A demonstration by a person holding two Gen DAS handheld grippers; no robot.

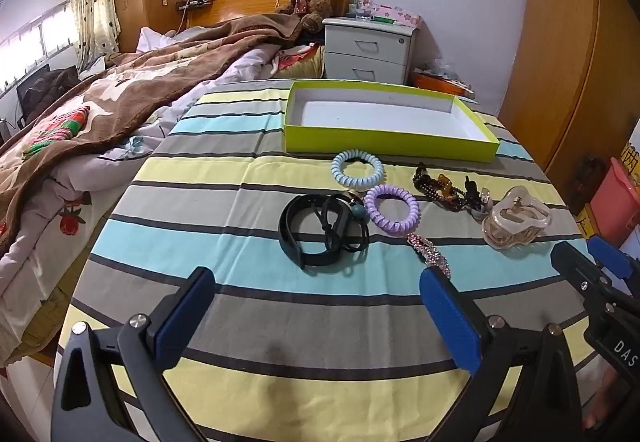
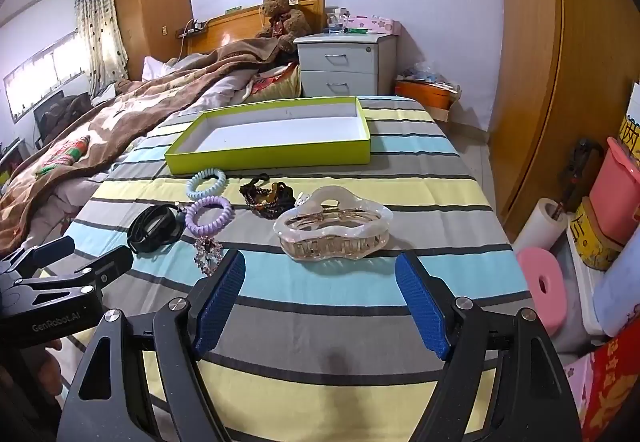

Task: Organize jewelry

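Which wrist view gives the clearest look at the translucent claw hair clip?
The right wrist view: the claw clip lies large and centred, just beyond the open right gripper, with teeth and spring visible. In the left wrist view the clip is smaller, off to the right, distorted near the fisheye edge, beyond the open left gripper.
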